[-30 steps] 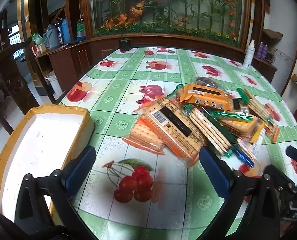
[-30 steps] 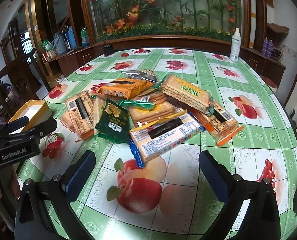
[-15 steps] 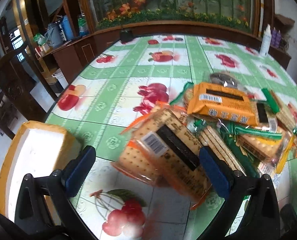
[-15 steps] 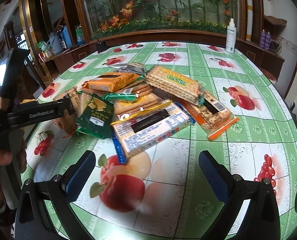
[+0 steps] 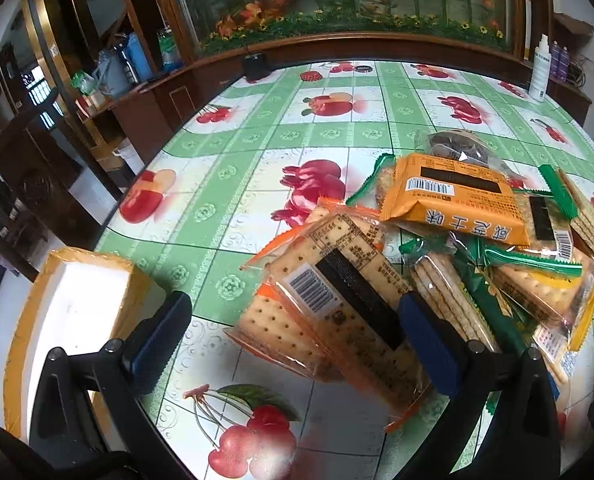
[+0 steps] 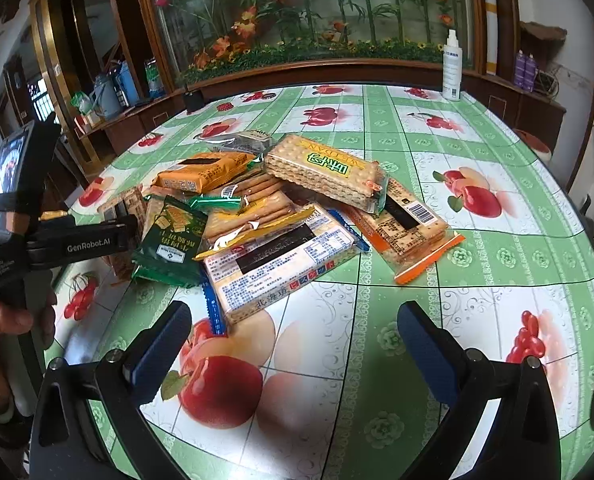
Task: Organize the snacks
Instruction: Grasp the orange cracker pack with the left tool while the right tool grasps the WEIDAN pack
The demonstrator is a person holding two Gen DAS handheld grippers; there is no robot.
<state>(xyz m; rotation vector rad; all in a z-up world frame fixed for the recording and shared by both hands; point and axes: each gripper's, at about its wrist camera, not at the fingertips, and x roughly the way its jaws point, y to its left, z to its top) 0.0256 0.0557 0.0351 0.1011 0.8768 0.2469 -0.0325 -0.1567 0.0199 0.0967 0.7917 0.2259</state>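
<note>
- The left tool (image 5: pixel 293 336) is closing in on the snack pile (image 6: pixel 281 208): a second ago the cracker pack (image 5: pixel 345 304) was lying ahead of its blue fingers (image 5: pixel 429 340); now it is sitting between them, with the fingers spread wide and not gripping.
- The right tool (image 6: pixel 293 344) is holding much the same place, fingers apart, over bare surface (image 6: pixel 377 360) short of the pile.
- The cracker pack is lying flat at the pile's left edge, its long axis running diagonally from far-left to near-right, barcode end nearer the camera.
- Its near-right side is hiding behind the right finger; a second cracker pack (image 5: pixel 273 332) is showing only partly beneath it.
- The white tray (image 5: pixel 77 312) is sitting at the surface's left edge, cut off by the left tool's body.
</note>
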